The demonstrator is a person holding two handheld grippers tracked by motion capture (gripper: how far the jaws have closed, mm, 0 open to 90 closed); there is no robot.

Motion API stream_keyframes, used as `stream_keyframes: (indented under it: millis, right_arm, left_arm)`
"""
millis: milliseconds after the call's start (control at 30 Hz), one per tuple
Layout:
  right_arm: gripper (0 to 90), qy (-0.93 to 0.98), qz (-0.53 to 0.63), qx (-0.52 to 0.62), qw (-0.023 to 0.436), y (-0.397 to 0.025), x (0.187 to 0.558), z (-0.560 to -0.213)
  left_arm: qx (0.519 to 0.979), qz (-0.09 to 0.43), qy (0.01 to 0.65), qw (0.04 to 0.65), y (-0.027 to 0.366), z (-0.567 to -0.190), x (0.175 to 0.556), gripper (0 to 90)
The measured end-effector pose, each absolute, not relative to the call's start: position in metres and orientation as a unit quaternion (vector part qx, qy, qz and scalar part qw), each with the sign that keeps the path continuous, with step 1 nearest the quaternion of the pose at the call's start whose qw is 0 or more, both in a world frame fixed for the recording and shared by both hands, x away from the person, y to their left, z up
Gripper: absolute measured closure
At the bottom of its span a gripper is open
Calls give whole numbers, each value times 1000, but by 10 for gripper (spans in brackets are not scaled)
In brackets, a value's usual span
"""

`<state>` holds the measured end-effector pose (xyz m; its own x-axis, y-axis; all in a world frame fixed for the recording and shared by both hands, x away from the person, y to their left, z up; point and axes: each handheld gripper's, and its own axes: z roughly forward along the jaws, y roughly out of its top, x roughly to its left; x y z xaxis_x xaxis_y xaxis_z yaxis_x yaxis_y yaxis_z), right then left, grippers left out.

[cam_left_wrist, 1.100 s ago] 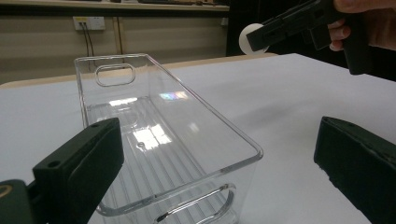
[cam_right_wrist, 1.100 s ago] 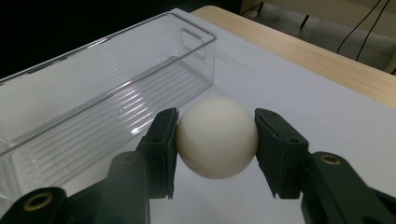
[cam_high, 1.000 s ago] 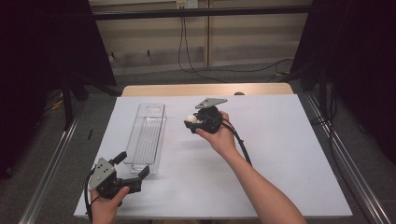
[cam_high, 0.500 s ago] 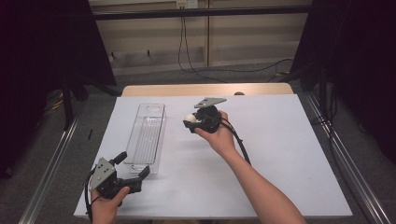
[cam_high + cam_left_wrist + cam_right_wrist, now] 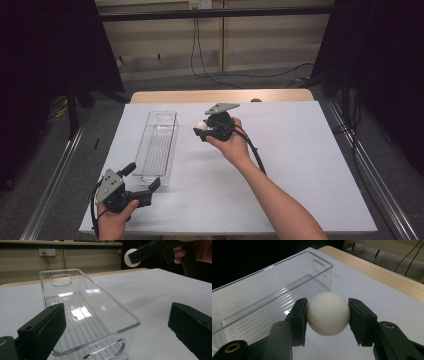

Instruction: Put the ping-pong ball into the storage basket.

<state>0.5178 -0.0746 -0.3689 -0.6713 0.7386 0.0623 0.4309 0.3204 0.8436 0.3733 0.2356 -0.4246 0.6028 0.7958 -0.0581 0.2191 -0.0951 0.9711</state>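
No readable text, label or number anywhere.

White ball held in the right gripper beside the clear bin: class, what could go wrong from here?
1. The white ball is round and pinched only at its sides by the right gripper; it may slip out and roll across the table.
2. The clear bin is narrow and hard-walled; a ball released over it could bounce out.

White ball [image 5: 328,313], round, smooth, clamped off the table, beside clear empty bin [image 5: 269,290]
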Motion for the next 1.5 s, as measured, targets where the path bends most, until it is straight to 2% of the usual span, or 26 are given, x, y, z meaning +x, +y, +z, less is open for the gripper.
stream_keyframes:
  millis: [1500]
  right_arm:
    - [513, 795, 456, 364, 165, -61, 519, -364]
  left_arm:
    - [696, 256, 365, 563, 234, -425, 373, 16]
